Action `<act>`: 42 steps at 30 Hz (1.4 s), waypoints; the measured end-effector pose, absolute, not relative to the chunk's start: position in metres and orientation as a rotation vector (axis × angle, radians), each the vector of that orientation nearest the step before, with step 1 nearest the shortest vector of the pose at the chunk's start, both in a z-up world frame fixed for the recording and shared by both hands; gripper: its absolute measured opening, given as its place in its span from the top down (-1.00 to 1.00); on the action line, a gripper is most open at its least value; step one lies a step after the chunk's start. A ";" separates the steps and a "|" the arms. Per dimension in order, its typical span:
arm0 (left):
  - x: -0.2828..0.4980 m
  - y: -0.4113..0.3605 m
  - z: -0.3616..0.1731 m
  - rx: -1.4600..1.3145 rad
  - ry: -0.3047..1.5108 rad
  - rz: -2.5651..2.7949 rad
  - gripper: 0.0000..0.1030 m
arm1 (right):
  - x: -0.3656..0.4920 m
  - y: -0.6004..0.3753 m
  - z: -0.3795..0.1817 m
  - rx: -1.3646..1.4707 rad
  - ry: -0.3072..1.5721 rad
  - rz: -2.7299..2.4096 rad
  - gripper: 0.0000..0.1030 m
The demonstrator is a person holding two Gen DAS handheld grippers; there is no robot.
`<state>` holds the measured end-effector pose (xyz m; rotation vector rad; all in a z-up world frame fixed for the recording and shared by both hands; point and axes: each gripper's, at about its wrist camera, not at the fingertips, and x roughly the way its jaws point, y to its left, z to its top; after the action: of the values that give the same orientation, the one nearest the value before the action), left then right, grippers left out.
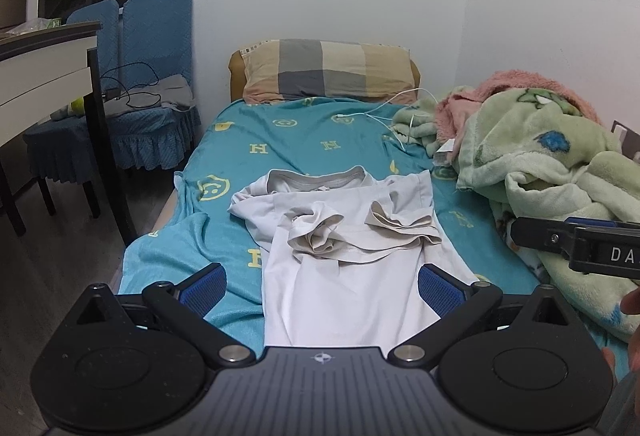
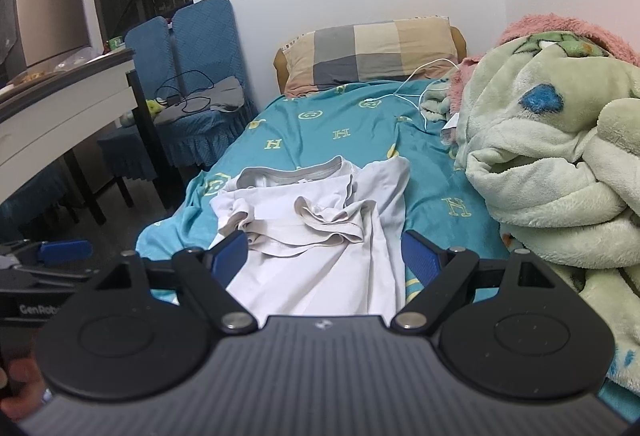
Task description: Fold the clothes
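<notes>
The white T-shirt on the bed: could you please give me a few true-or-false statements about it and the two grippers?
1. The white T-shirt lies on the teal sheet with both sleeves folded inward. True.
2. The left gripper is clamped on the shirt's hem. False: its jaws are open, holding nothing.
3. The right gripper is open. True.
4. The green blanket covers the shirt. False: it is heaped beside it, towards the wall.
5. The checked pillow lies beyond the shirt's collar. True.
</notes>
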<state>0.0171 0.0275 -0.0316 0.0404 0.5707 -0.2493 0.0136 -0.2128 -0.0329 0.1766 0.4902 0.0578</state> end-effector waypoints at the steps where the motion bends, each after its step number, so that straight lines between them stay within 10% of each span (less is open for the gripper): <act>1: 0.017 0.027 -0.032 0.041 0.571 -0.250 -1.00 | 0.014 -0.213 -0.033 0.177 0.491 0.057 -0.65; 23: 0.062 0.058 -0.092 -0.246 0.970 -0.199 -1.00 | 0.046 -0.214 -0.081 0.349 0.785 0.061 -0.65; 42: 0.079 0.088 -0.159 -0.720 1.214 -0.119 -0.91 | 0.052 -0.272 -0.176 1.226 1.023 0.033 -0.66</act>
<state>0.0789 0.0880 -0.1585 -0.7201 1.2137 -0.1188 0.0523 -0.2720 -0.1764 1.2257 1.0229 0.0330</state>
